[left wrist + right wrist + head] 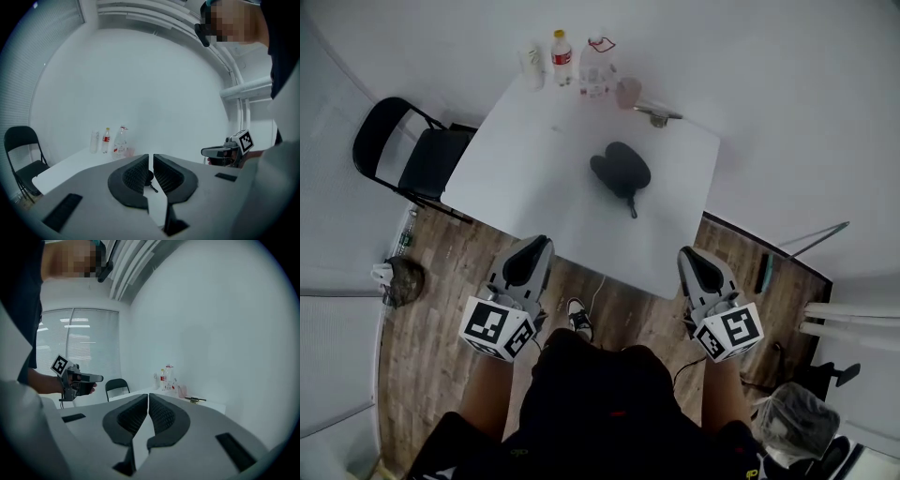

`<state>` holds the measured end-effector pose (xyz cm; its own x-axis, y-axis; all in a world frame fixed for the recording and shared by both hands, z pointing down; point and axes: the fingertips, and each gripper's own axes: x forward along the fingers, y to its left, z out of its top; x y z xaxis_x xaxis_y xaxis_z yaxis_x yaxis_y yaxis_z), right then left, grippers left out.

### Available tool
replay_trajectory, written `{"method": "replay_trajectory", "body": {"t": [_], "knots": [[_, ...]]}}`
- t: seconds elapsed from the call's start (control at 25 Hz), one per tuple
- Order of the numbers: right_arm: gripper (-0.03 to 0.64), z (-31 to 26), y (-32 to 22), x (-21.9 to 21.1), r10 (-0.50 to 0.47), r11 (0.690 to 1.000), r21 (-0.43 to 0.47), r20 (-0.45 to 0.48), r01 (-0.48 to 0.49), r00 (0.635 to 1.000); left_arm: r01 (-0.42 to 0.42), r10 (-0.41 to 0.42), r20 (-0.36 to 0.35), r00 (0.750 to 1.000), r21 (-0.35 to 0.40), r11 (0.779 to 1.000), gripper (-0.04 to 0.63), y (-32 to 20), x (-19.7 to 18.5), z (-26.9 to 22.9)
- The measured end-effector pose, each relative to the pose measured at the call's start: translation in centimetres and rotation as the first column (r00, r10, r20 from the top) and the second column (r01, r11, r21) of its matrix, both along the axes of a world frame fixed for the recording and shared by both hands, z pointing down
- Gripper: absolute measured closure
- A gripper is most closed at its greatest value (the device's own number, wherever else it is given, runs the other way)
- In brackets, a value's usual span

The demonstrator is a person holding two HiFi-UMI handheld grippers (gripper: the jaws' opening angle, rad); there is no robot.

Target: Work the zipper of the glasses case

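At the table's (534, 178) near edge, both grippers are held with their tips right at the rim. The left gripper (534, 247) is along the near-left side and the right gripper (688, 255) is by the near-right corner. Each has its jaws pressed together with nothing between them (each gripper's own view shows this).

The glasses case (621, 169), dark, lies past mid-table, well apart from both grippers. Its pull strap (631, 206) trails toward the near edge. White tabletop lies open between grippers and case.

Far edge: bottles (562, 58), pink cup (628, 92), small metal item (658, 115) near the far-right corner. Black folding chair (408, 150) beside the table's left side. Wood-plank floor (431, 281); plain white walls all round.
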<state>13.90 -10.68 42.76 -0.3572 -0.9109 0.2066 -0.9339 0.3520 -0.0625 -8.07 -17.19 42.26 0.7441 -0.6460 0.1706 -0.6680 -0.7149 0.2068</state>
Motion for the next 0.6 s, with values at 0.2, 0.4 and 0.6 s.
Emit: {"method": "replay_trajectory", "body": {"t": [0.2, 0.4, 0.6], "knots": [[0.592, 1.3, -4.7, -0.2, 0.04, 0.999, -0.034, -0.014, -0.04, 0.999, 0.003, -0.002, 0.001, 1.0, -0.052, 0.999, 0.548, -4.0, -1.8, 1.8], [0.592, 2.3, -7.9, 0.5, 0.012, 0.998, -0.059, -0.029, -0.014, 1.0, 0.032, -0.032, -0.002, 0.999, -0.097, 0.995, 0.548, -5.6, -1.8, 3.6], [0.582, 5.4, -12.2, 2.5, -0.023, 0.992, -0.122, -0.064, 0.015, 0.998, 0.079, -0.079, 0.009, 0.997, -0.144, 0.986, 0.548, -5.6, -0.3, 5.4]]}}
